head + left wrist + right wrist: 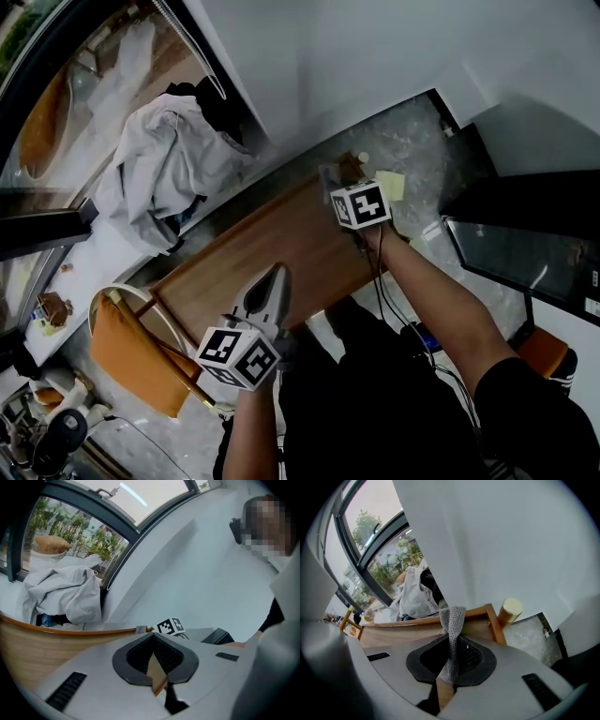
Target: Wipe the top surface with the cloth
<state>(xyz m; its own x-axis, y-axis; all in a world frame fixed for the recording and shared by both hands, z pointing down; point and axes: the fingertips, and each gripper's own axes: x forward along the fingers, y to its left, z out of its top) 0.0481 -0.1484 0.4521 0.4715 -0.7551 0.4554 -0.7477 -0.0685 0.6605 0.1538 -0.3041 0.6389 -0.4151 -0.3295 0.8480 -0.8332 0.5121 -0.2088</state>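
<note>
The right gripper (452, 637) fingers clamp a limp grey knitted cloth (453, 617); soft, light, best pinched mid-fold. The left gripper (153, 636) fingers meet, empty.

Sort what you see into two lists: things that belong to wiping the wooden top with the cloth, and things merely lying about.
Belonging to the job:
grey cloth, pinched in the right gripper
wooden top

Just lying about:
white garment by the window
orange chair
gold cylinder beside the top's corner
yellow notepad
black screen
</note>
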